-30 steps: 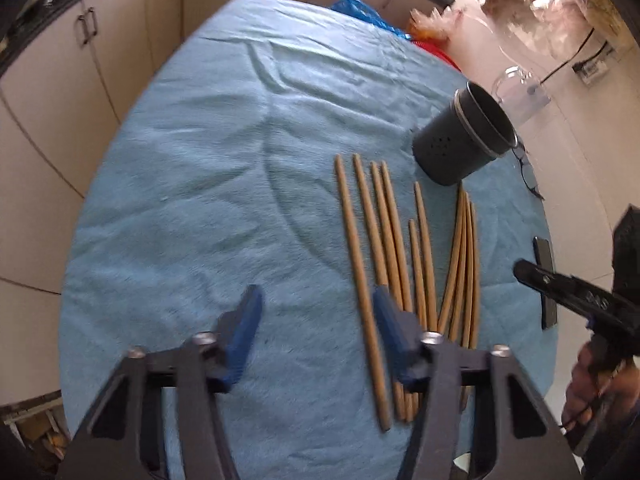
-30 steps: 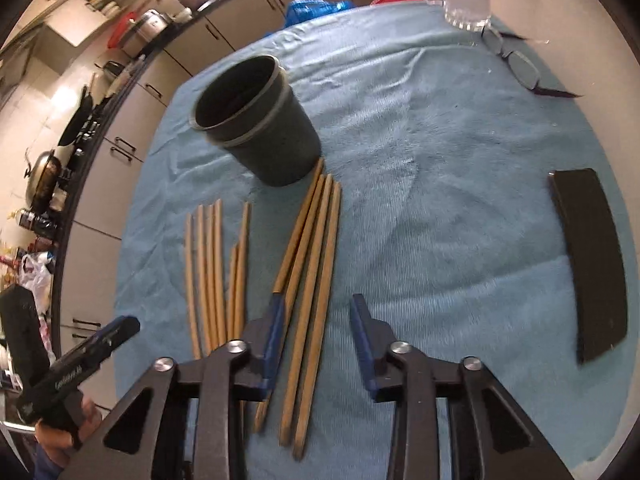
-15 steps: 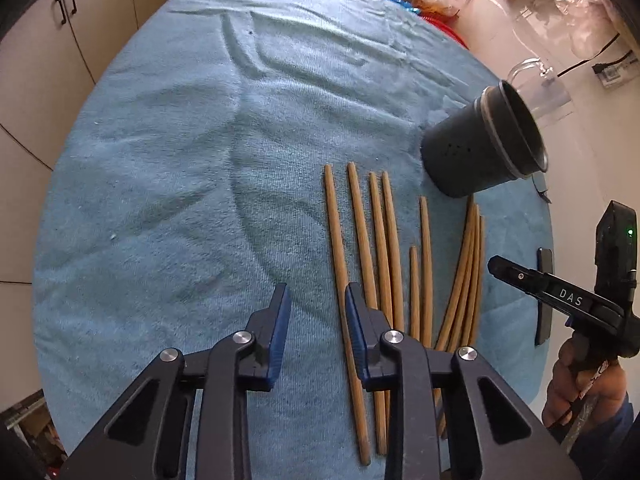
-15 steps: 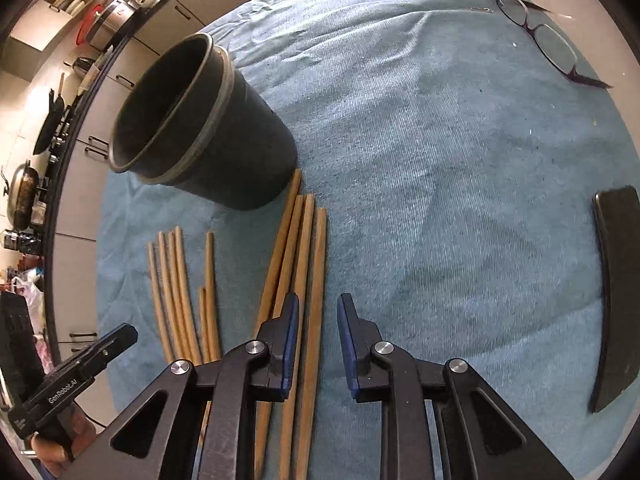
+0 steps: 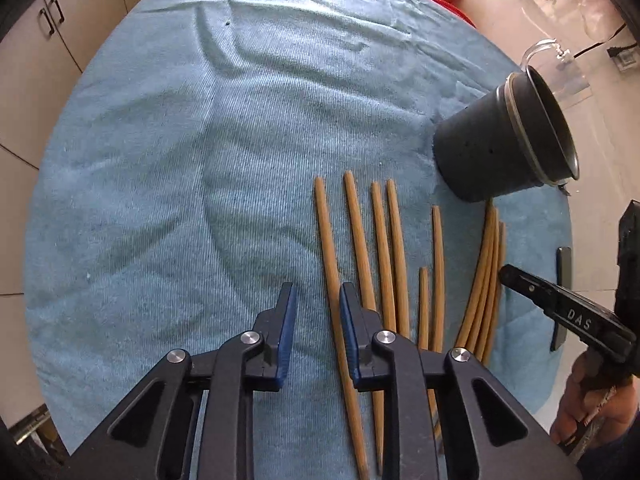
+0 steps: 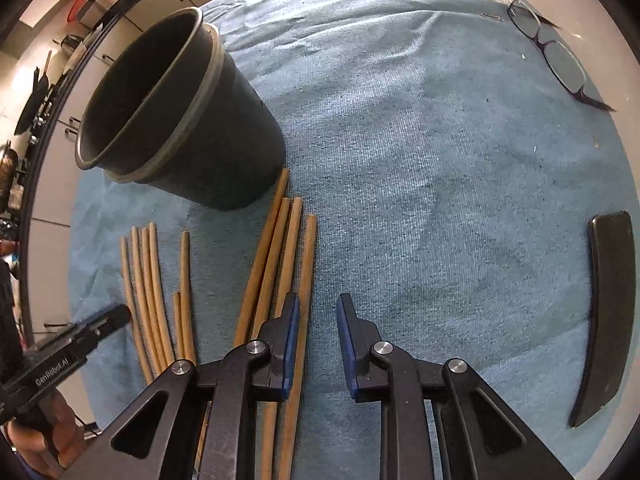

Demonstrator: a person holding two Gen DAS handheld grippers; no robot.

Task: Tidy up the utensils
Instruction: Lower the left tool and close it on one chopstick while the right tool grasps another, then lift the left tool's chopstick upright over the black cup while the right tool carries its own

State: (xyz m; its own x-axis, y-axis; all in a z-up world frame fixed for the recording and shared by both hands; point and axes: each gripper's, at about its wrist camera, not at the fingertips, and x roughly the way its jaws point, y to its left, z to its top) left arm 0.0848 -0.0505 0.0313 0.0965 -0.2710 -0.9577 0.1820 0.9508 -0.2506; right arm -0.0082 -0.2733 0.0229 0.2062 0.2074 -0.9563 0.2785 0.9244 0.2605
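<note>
The wooden chopsticks (image 5: pixel 362 248) lie flat on the blue terry towel (image 5: pixel 168 152), fanned out just in front of the dark utensil cup (image 5: pixel 492 148), thin tips pointing toward it. They fall into loose clusters: four long ones furthest from the cup, a short pair in the middle, and a tight bundle (image 6: pixel 276 264) whose tips almost reach the cup's base. I judge they are laid parallel so I can pinch single sticks from above and drop them into the cup, which stands upright and looks empty as far as I can see.

My left gripper (image 5: pixel 316 312) hangs over the outermost chopstick (image 5: pixel 326 240) of the far cluster. Its jaws have just been closing; the stick runs through the narrow gap, but the blue pads (image 5: pixel 286 332) do not yet press it. My right gripper (image 6: pixel 318 320) has also just been closing, beside the outer stick (image 6: pixel 306 264) of the bundle by the cup; only towel shows between its pads (image 6: pixel 290 336), so it holds nothing.

The sticks are smooth, round, tapered and matt tan; the ribbed towel should stop them rolling. Further from the cup lie a flat black slab (image 6: pixel 608 300) and spectacles (image 6: pixel 560 60).
</note>
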